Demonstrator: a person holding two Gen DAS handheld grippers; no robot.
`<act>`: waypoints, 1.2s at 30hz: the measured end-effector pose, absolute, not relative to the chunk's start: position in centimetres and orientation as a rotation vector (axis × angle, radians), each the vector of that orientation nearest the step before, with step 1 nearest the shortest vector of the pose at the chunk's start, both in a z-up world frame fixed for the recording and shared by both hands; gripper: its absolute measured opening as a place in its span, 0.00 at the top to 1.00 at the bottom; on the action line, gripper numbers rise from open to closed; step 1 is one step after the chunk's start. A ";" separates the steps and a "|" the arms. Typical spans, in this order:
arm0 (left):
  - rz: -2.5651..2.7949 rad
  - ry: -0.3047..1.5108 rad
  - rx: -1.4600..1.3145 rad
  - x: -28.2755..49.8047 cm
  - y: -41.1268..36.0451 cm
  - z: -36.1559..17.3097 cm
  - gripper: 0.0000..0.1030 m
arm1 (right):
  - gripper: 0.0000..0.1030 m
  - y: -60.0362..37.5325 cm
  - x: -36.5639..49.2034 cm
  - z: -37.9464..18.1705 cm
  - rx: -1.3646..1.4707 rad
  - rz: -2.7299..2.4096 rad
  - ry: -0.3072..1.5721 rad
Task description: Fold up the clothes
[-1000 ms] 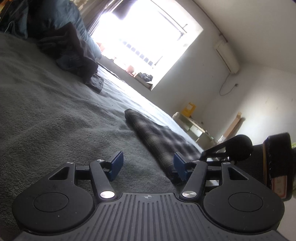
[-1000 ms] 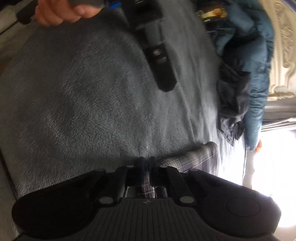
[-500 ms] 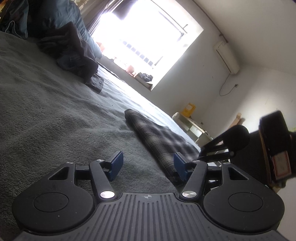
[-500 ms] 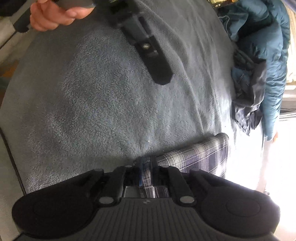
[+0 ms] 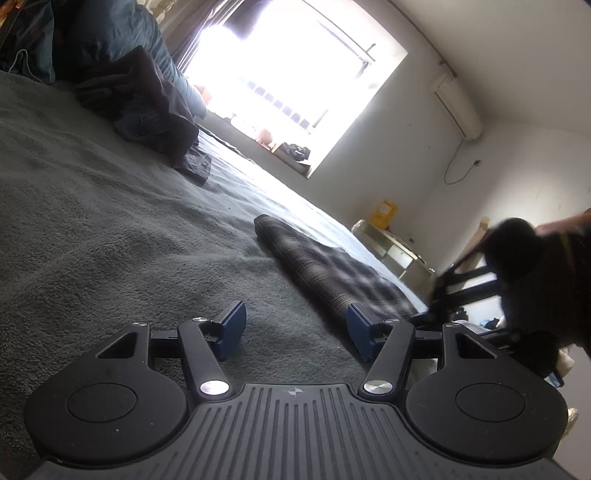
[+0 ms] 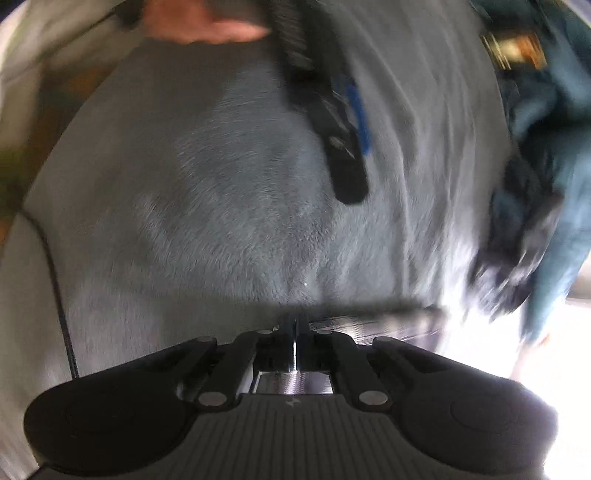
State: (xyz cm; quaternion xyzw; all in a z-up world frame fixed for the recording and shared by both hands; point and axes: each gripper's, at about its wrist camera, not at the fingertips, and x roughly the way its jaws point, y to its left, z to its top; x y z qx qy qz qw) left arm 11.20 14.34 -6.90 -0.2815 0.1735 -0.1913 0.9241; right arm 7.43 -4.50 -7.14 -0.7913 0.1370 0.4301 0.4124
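A folded plaid garment (image 5: 325, 266) lies as a long strip on the grey fleece blanket (image 5: 110, 221). My left gripper (image 5: 295, 317) rests low over the blanket and is open, with nothing between its blue pads (image 5: 231, 326); its right pad sits beside the garment's near end. My right gripper (image 5: 436, 302) appears blurred at the right, by that same end. In the right wrist view my right gripper (image 6: 295, 321) is shut, with no cloth showing between the fingers. The blurred plaid garment (image 6: 388, 325) runs off to the right just past its tips.
A heap of dark clothes (image 5: 147, 114) and a blue quilt (image 5: 122, 33) lie at the far side of the bed. A bright window (image 5: 295, 74) is behind. A person's hand (image 6: 207, 26) holds the left gripper, one finger (image 6: 343, 166) of which reaches in.
My right gripper has rolled and lifted a little. The plaid cloth that was between its fingers is no longer there, and the fingers have come together. The left gripper has kept still.
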 end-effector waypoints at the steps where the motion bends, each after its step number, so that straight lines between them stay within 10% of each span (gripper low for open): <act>1: -0.391 0.358 -0.575 11.2 14.3 -6.9 0.41 | 0.98 -5.1 7.0 -7.5 -2.056 1.082 0.297; 16: -0.382 0.363 -0.568 11.3 14.2 -7.1 0.41 | 1.00 -11.3 2.0 -11.7 -2.546 1.172 -0.157; 23: -0.387 0.364 -0.574 11.2 14.3 -7.0 0.41 | 0.70 -7.8 3.7 -10.3 -2.364 1.110 0.037; 36: -0.395 0.358 -0.604 11.2 14.8 -6.9 0.41 | 0.80 -5.1 8.9 -11.1 -2.519 1.097 0.339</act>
